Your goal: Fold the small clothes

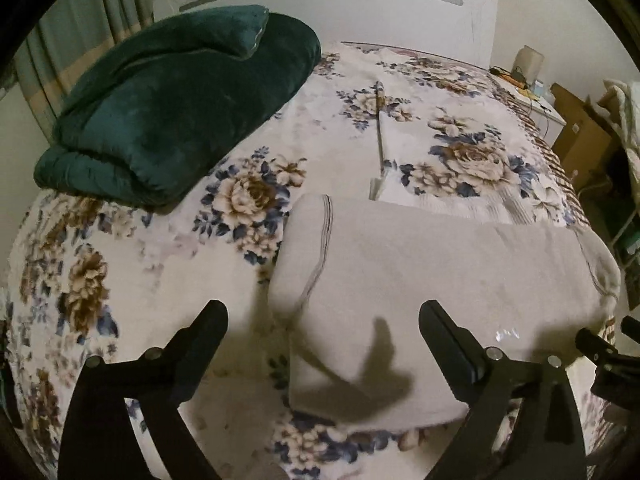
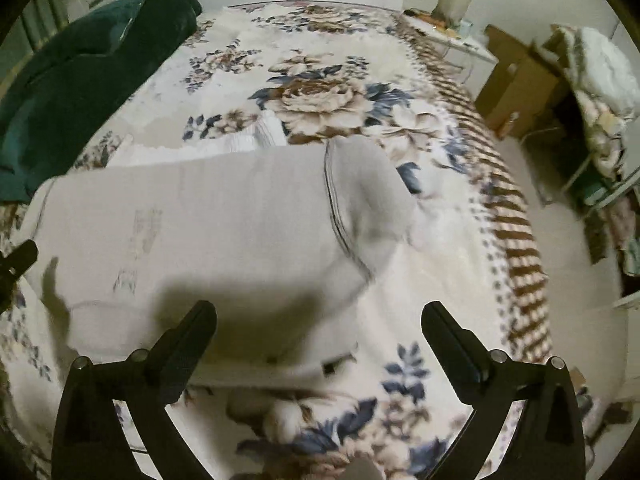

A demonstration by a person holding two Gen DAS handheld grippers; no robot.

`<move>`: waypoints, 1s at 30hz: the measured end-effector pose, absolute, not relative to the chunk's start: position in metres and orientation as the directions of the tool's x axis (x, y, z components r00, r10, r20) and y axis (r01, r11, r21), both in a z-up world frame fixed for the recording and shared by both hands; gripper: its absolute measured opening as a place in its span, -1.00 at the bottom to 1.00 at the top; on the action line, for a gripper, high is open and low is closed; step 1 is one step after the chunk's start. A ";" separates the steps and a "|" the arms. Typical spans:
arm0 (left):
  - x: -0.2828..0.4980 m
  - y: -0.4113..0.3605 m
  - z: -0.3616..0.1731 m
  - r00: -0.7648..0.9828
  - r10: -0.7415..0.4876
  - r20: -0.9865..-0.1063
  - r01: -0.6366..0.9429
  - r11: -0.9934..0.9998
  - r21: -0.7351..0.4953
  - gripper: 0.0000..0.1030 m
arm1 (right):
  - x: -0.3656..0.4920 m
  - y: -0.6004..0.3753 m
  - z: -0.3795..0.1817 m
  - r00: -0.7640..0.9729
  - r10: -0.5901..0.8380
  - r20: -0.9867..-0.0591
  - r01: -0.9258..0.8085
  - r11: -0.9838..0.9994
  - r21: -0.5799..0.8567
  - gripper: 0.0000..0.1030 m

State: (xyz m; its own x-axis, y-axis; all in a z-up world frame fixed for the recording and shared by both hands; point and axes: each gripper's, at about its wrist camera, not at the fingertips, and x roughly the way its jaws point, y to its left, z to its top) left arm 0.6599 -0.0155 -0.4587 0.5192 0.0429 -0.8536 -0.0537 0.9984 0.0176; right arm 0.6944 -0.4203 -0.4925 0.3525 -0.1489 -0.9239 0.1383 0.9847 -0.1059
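A pale grey garment (image 1: 420,280) lies folded flat on the floral bedspread (image 1: 120,280); dark-stitched sleeve seams mark its left and right ends. My left gripper (image 1: 324,320) is open and empty, hovering over the garment's near left part. My right gripper (image 2: 320,320) is open and empty, above the garment's (image 2: 200,232) near right edge. The right gripper's tip also shows at the right edge of the left wrist view (image 1: 608,344). The left gripper shows at the left edge of the right wrist view (image 2: 16,260).
A folded dark green blanket (image 1: 172,108) lies at the bed's far left. A white folded cloth (image 1: 452,200) lies beyond the garment. A white headboard (image 1: 340,4) stands behind. Cardboard boxes (image 2: 516,84) and a cluttered rack (image 2: 600,140) stand on the floor to the right.
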 end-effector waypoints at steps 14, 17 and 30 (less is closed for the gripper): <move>0.573 -0.039 -0.355 0.570 0.025 -0.821 -0.036 0.999 0.006 1.00 | 0.595 -0.398 -0.355 0.484 -0.287 -0.827 0.230 0.953 -0.197 1.00; 0.544 -0.044 -0.323 0.585 0.006 -0.811 -0.028 1.000 -0.012 1.00 | 0.566 -0.393 -0.314 0.509 -0.283 -0.813 0.227 0.955 -0.191 1.00; 0.409 -0.057 -0.187 0.657 -0.016 -0.753 -0.002 1.000 -0.023 1.00 | 0.399 -0.381 -0.142 0.621 -0.269 -0.737 0.240 0.959 -0.147 1.00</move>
State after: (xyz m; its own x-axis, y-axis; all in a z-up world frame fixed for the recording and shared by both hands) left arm 0.4088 -0.0574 -0.1871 0.6574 -0.0161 -0.7534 -0.0015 0.9997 -0.0227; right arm 0.3988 -0.3814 -0.1419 0.6206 -0.2686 -0.7367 0.2401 0.9595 -0.1475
